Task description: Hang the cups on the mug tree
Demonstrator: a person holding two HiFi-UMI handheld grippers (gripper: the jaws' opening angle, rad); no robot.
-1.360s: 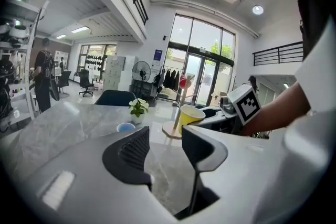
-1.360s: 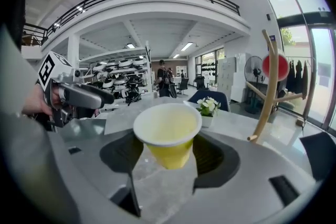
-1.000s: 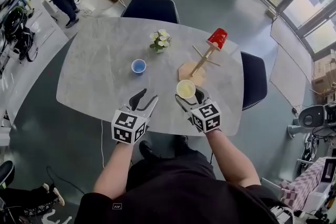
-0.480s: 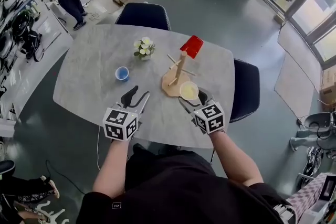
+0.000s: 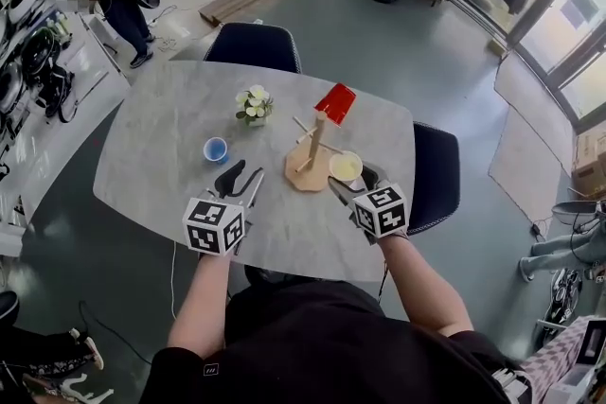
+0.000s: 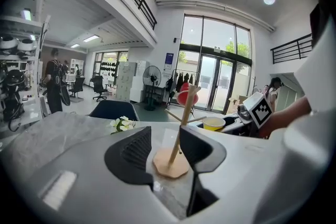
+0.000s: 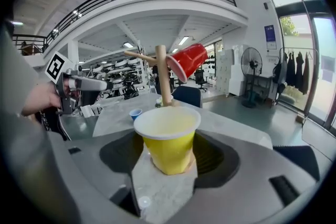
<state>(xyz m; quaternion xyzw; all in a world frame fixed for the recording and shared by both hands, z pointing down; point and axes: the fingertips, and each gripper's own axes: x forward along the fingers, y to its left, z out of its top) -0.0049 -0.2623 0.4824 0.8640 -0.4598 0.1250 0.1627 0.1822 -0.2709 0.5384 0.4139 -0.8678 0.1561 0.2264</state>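
Marble table (image 5: 161, 147), navy chairs (image 5: 254, 45), grey floor (image 5: 398, 52)

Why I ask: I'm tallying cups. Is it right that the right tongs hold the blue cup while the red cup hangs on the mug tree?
No. The right tongs hold the yellow cup, not a blue one, as the right gripper view shows. The red cup does hang on the mug tree.

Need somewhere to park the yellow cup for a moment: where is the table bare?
Widest bare patch: the table's left end, between the blue cup and the edge. Also free: the far right corner beside the red cup. Crowded: around the mug tree, where the right gripper holds the yellow cup.
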